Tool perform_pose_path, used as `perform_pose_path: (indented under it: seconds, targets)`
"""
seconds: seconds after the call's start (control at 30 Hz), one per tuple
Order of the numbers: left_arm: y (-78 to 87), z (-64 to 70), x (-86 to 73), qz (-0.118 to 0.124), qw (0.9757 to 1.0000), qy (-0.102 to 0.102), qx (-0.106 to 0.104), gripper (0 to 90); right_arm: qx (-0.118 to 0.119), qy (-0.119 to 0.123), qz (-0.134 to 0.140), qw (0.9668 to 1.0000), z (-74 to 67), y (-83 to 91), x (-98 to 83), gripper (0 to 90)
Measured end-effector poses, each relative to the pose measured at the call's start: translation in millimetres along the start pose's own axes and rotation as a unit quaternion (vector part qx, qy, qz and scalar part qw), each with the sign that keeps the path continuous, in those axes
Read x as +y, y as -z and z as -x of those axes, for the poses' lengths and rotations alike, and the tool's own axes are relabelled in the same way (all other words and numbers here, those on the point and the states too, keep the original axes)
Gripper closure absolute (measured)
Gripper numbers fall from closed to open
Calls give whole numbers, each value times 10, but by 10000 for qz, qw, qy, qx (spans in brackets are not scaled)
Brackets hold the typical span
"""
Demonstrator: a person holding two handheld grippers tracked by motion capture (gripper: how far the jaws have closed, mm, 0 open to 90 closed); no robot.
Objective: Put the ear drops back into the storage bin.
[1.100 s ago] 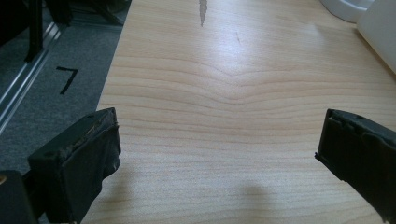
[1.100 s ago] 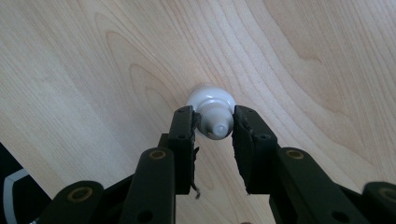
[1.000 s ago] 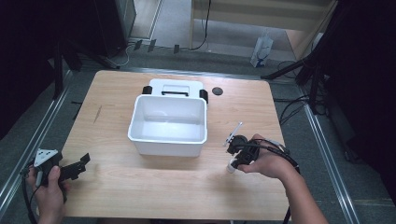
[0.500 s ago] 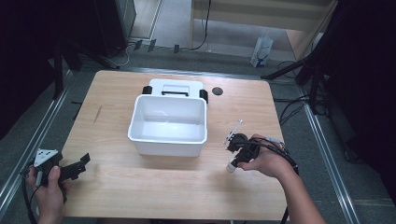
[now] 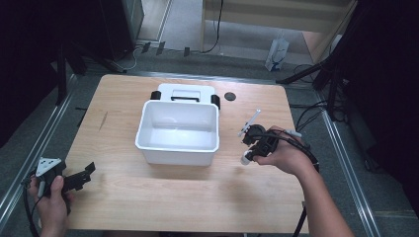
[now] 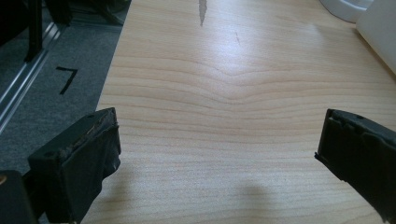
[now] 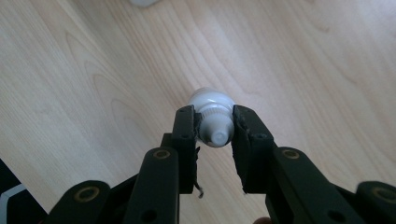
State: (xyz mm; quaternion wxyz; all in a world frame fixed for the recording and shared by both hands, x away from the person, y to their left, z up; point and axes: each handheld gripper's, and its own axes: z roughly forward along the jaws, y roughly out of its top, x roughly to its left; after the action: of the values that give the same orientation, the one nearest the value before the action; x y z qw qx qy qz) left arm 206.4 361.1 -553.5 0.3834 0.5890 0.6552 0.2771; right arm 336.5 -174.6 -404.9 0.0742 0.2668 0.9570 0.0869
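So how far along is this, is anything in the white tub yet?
Nothing shows inside the white tub. Picking up looks done: the right tongs are clamped on a small white bottle. The left tongs are open over bare table. Probably left: putting the bottle in the tub.

In the right gripper view, the small white bottle (image 7: 212, 119) is pressed between the two black jaws, so its sides are covered and its lower body hides behind its own cap end. In the high view the same bottle (image 5: 245, 158) is too small to read any label. The left gripper (image 6: 219, 154) in its own view is cut by the bottom edge, both jaws partly out of the picture. The white bin (image 6: 379, 32) appears there at the right edge as a cut-off wall. The lid (image 5: 185, 92) at the table's far edge is partly hidden behind the bin (image 5: 178, 153).
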Motion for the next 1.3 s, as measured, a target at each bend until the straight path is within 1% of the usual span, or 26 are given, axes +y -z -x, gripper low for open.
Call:
perform_pose_path:
  seconds: [0.1,0.13,0.17,0.27,0.4,0.47,0.5,0.7,0.87,0.97,1.03,1.07,1.1,1.3]
  targets:
    - [-1,0,0,10,10000,25,0,2,-17,93,-4,10000,22,83,94,724]
    - [-1,0,0,10,10000,25,0,2,-17,93,-4,10000,22,83,94,724]
    - [1,-4,1,-5,10000,9,-8,2,-30,125,15,9999,35,143,169,724]
    - [0,-3,0,6,10000,28,-9,2,-36,109,43,9999,52,218,266,724]
    - [-1,-4,0,9,10000,37,-12,2,-87,166,39,9998,64,318,403,725]
    - [-1,-4,1,4,10000,37,-21,2,-92,194,50,9998,64,339,435,725]
    - [0,-8,2,-6,10000,41,-38,2,-137,232,36,9996,64,391,506,725]
    - [-1,-7,2,-8,10000,40,-29,2,-188,333,71,9992,47,553,684,725]
    - [1,-4,2,-13,10000,33,-26,2,-237,437,169,9986,25,693,852,725]
    - [1,-5,3,-17,10000,5,-15,2,-254,520,222,9981,-2,747,954,725]
    - [2,-7,1,1,10000,25,-25,2,-245,539,262,9979,-24,781,1016,725]
    - [2,-7,1,1,10000,25,-25,2,-245,539,262,9979,-24,781,1016,725]
    - [3,-12,3,-17,10000,34,-35,2,-229,600,280,9975,-50,806,1084,725]
    - [5,-12,2,-18,10000,14,-36,2,-184,765,252,9966,-101,795,1228,725]
